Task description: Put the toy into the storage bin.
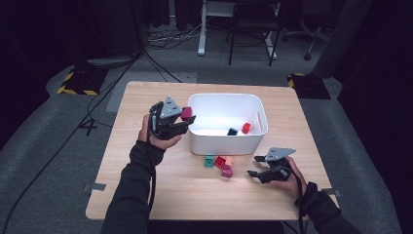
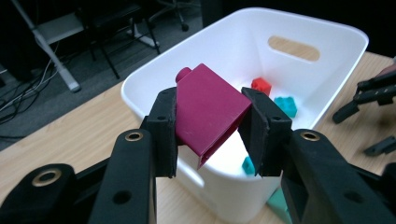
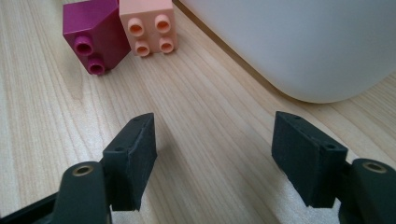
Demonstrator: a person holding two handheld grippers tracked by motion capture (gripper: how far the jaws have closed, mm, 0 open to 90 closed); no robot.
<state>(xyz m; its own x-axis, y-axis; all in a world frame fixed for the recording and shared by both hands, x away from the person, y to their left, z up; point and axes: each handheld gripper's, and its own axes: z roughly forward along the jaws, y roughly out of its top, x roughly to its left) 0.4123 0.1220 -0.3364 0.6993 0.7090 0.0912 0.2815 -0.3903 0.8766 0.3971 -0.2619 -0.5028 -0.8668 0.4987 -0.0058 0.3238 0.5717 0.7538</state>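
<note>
My left gripper (image 1: 187, 118) is shut on a magenta brick (image 2: 210, 114), which hangs tilted at the left rim of the white bin (image 1: 196, 139). That magenta brick (image 1: 186, 113) sits just outside the bin's left wall in the high view. Inside the bin (image 2: 327, 70) lie a red brick (image 2: 261, 85) and teal bricks (image 2: 286, 105). My right gripper (image 1: 257, 166) rests low on the table at the right, open, with bare wood between its jaws. Ahead of it lie a magenta brick (image 3: 93, 39) and a peach brick (image 3: 148, 25).
A small cluster of loose bricks (image 1: 219, 164), teal, red, peach and magenta, lies in front of the bin. The bin's near wall (image 3: 303, 46) curves close to my right gripper. A light wooden table (image 1: 136, 185) carries everything; chairs and cables stand on the floor beyond it.
</note>
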